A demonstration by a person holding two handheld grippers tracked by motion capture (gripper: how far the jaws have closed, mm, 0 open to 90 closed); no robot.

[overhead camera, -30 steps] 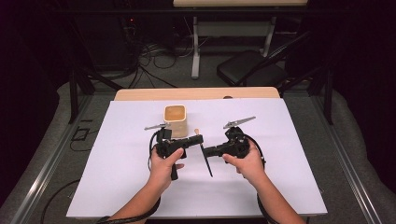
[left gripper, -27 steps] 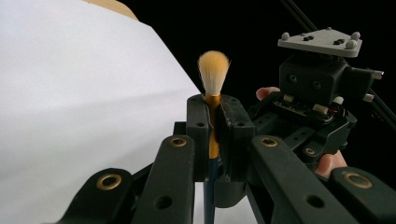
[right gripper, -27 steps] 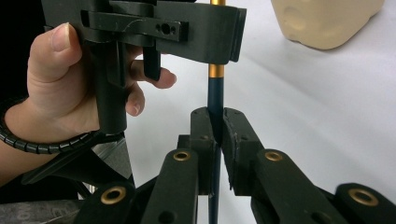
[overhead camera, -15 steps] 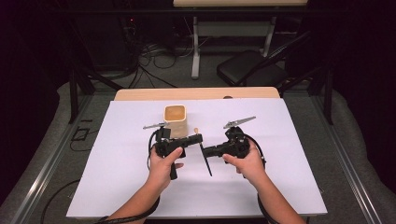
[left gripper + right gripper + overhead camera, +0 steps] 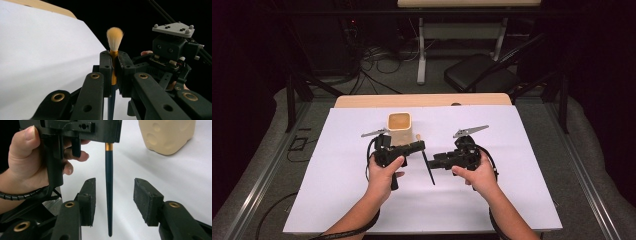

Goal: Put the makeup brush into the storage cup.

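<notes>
Handover of a paintbrush (image 5: pixel 109 192) near the beige cup (image 5: pixel 399 127): left gripper (image 5: pixel 113 67) clamps its gold ferrule. Right gripper (image 5: pixel 115 200), jaws just opened, pads clear of the handle, should back straight off without knocking it.

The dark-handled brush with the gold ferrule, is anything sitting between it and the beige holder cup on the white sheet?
Nothing visible. The dark-handled brush with the gold ferrule is clamped in the left tongs; the white sheet looks bare up to the beige holder cup. The right tongs flank the handle without touching, having just been opening.
</notes>
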